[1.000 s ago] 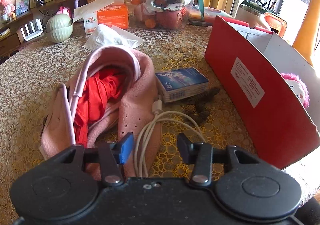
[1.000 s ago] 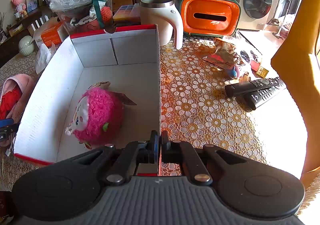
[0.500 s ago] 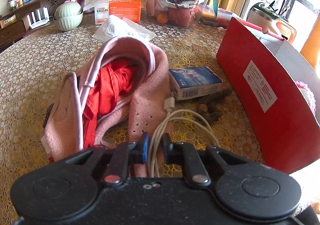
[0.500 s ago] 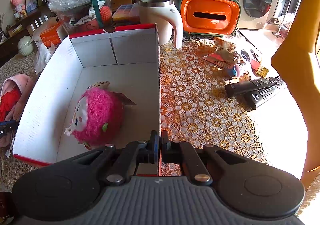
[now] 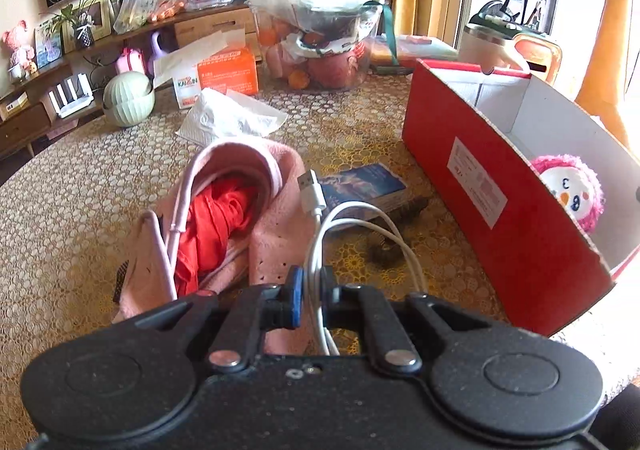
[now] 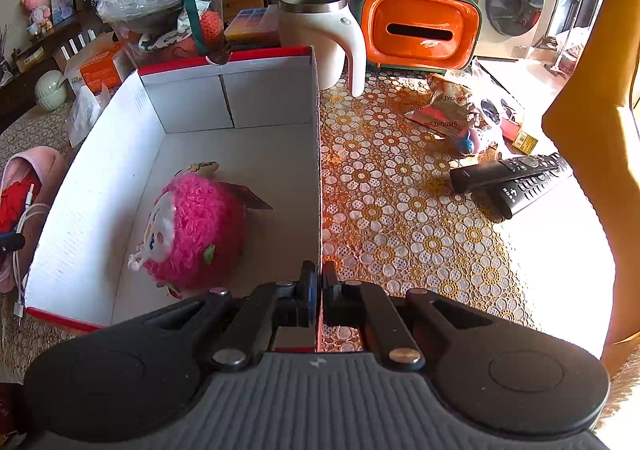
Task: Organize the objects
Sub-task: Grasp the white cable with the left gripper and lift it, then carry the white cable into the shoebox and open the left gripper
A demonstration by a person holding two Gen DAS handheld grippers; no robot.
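The left gripper (image 5: 310, 292) has a speckled matte-black body with two round discs, silver rivets, small centre screws and one blue finger pad, while the right gripper (image 6: 320, 292) has the same black linkage above a ribbed grey housing.
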